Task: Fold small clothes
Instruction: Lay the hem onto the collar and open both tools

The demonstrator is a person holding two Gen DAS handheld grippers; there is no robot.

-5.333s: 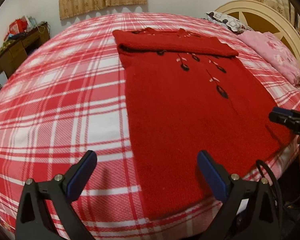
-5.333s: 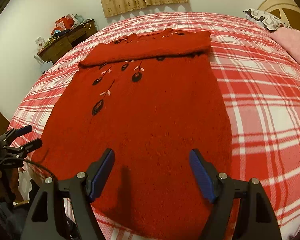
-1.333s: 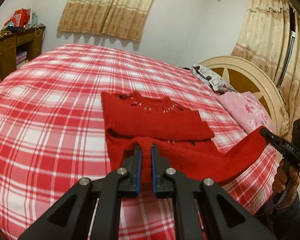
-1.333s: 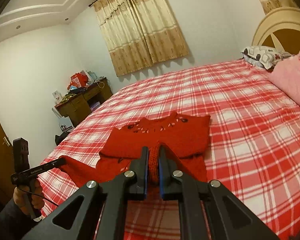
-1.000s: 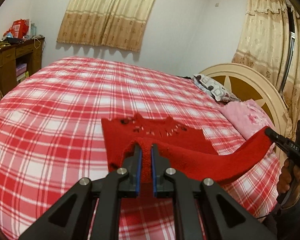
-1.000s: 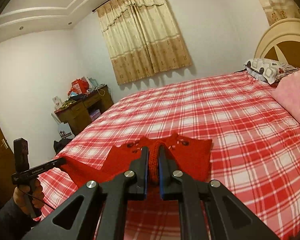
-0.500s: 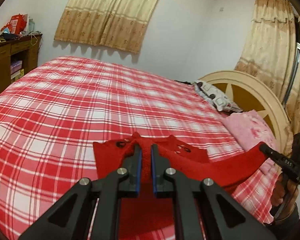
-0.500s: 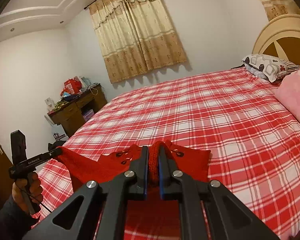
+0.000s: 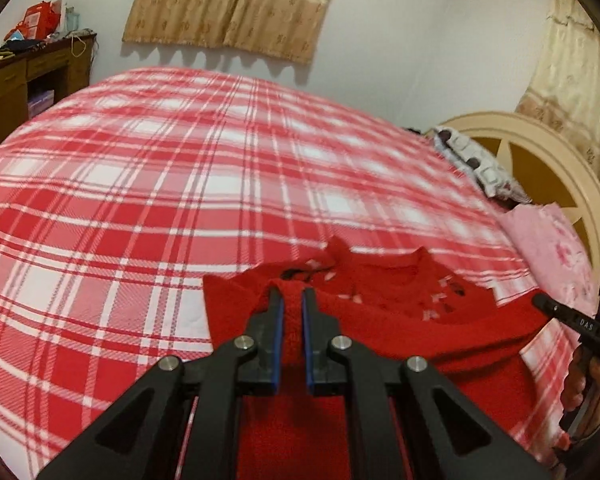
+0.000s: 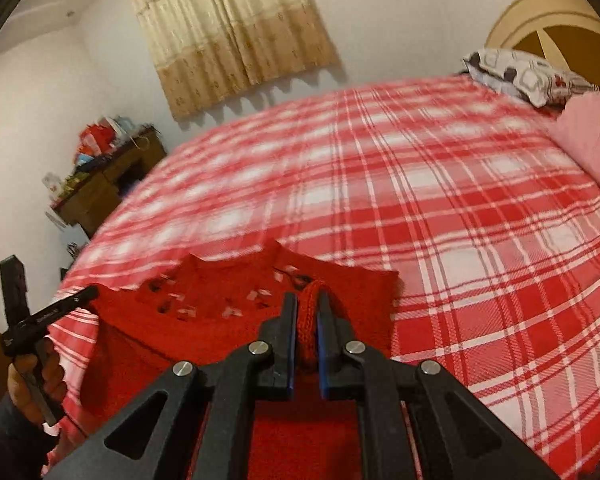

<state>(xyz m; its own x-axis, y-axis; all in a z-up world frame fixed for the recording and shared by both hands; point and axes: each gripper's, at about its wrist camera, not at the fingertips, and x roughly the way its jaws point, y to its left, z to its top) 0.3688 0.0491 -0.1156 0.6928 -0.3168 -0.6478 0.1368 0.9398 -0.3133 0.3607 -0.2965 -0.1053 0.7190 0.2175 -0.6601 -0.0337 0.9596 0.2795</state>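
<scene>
A red knitted sweater lies on the bed, its bottom hem lifted and held over the folded collar end. My left gripper is shut on one hem corner. My right gripper is shut on the other hem corner of the sweater. The hem stretches between the two grippers just above the collar. The right gripper also shows in the left wrist view, and the left gripper shows in the right wrist view. The part of the sweater under the hem is hidden.
The bed carries a red and white plaid sheet. A pink blanket and a patterned pillow lie by the cream headboard. A cluttered wooden desk stands beside the bed.
Both grippers have shut on the hem corners, lifted them and carried them forward over the sweater to its collar end. They are now lower and closer to the collar.
</scene>
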